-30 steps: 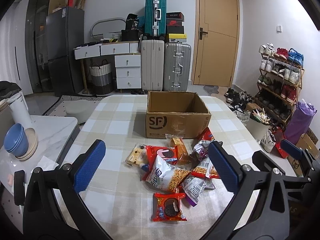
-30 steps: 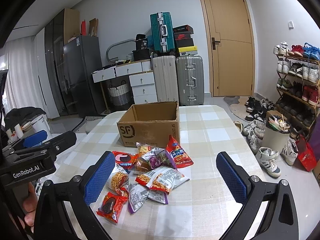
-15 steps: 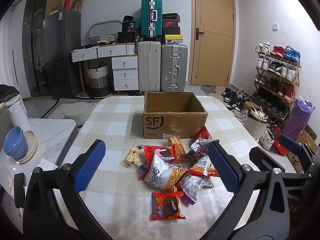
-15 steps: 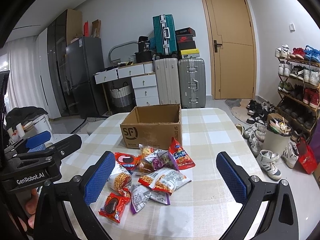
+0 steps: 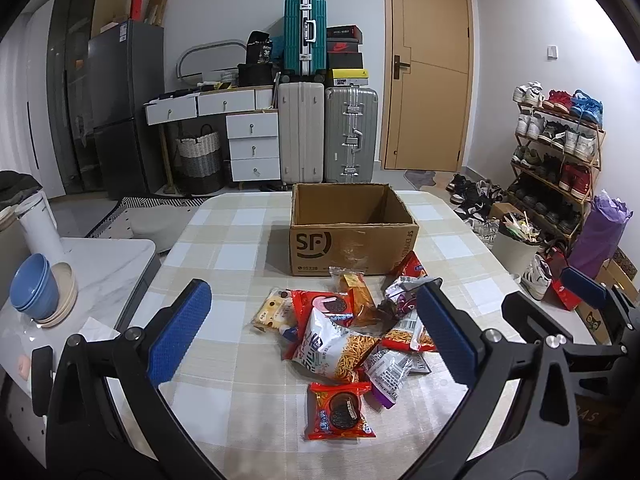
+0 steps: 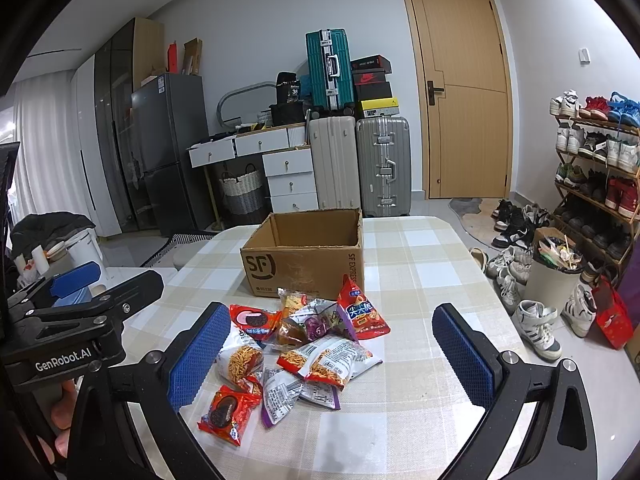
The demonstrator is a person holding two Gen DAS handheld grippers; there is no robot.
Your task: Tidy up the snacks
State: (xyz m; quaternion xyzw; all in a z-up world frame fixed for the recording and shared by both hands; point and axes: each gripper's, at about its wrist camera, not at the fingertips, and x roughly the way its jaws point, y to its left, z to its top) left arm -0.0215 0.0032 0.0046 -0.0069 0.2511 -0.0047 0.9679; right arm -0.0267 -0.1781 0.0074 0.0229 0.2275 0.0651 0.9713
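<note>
A heap of several snack packets (image 5: pixel 348 332) lies on the checked table in front of an open brown SF cardboard box (image 5: pixel 352 232). A red cookie packet (image 5: pixel 340 412) lies nearest me. In the right wrist view the heap (image 6: pixel 304 344) and the box (image 6: pixel 304 260) show too. My left gripper (image 5: pixel 312 336) is open and empty, held above the table before the heap. My right gripper (image 6: pixel 328 352) is open and empty, also short of the heap. The inside of the box looks empty.
A white side table with blue bowls (image 5: pixel 32 292) stands at the left. A bin (image 6: pixel 554 276), shoes and a shoe rack (image 5: pixel 556 152) stand on the right. Suitcases (image 5: pixel 328 132) and drawers stand behind. The left gripper's body (image 6: pixel 72 320) shows at the left of the right wrist view.
Both grippers have drifted slightly, so the box and snacks sit a little higher in both views. Both stay open. No snack has moved.
</note>
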